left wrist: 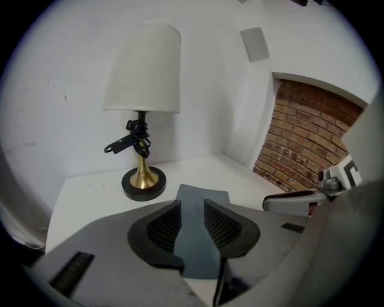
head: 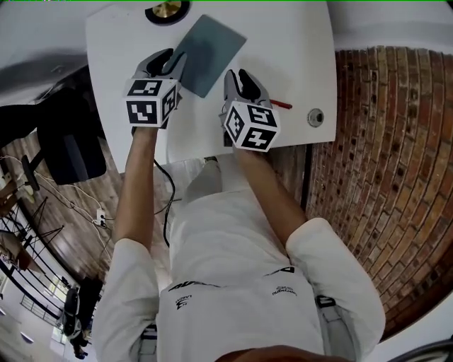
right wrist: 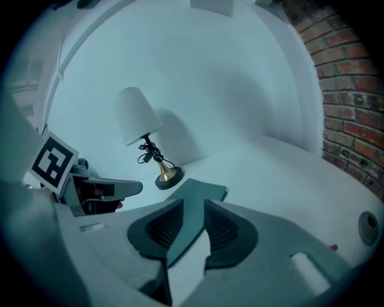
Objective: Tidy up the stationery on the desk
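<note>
A grey-blue notebook (head: 210,51) lies at an angle on the white desk (head: 297,49), near its far edge. My left gripper (head: 170,65) is at the notebook's near left corner. In the left gripper view the notebook (left wrist: 203,196) fills the gap between the jaws of the left gripper (left wrist: 192,219), which is shut on it. My right gripper (head: 239,79) sits just right of the notebook's near edge. Its own view shows the right gripper (right wrist: 193,223) slightly open, with the notebook (right wrist: 201,190) edge and bare desk showing through the gap. A red pen (head: 282,104) lies on the desk just right of the right gripper.
A lamp with a brass base (head: 168,10) and white shade (left wrist: 144,69) stands at the desk's far edge, behind the notebook. A round cable grommet (head: 316,117) sits near the desk's right edge. A brick surface (head: 382,141) lies beyond that edge.
</note>
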`<state>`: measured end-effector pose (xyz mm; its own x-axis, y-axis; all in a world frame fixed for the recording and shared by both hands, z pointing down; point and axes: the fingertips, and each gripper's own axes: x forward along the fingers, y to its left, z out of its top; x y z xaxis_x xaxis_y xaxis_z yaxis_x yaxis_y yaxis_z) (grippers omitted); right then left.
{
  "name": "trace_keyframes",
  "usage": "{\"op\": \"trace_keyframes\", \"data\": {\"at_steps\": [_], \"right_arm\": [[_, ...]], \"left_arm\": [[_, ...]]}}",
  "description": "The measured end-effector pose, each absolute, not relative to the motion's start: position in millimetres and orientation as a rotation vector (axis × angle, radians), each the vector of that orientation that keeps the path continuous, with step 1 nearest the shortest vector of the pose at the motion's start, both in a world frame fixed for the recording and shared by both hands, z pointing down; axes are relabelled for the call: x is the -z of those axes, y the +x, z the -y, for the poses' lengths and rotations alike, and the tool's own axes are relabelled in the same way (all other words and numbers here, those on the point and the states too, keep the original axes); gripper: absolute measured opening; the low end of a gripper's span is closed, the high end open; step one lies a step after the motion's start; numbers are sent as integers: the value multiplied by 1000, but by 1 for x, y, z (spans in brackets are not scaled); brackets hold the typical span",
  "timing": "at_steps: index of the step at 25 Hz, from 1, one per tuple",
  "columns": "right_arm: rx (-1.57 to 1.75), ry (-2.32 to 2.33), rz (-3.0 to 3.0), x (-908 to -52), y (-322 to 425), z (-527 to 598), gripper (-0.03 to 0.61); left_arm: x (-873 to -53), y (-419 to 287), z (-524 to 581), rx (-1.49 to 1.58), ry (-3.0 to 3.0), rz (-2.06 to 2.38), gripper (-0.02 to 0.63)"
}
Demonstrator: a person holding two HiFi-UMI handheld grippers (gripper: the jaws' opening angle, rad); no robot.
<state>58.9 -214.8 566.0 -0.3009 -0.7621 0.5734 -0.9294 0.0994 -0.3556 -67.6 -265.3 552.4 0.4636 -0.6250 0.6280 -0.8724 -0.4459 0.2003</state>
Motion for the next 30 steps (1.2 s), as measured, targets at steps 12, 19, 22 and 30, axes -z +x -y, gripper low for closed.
{"op": "trace_keyframes", "data": {"at_steps": [12, 19, 22, 30], "right_arm": [[-1124, 1629, 1995, -628, 48, 233, 106], [-1175, 1608, 1938, -648, 47, 239, 106], [-1190, 1593, 1930, -653, 44, 239, 106], [-1228, 1546, 1926, -662, 34, 239, 95]], "left_arm": [[-618, -71, 305, -804, 2157, 1121, 127], [-649, -68, 310, -837, 2117, 1023, 146], [-656, -70, 311, -836, 2103, 1006, 146], [-660, -62, 303, -813, 2074, 890, 146]]}}
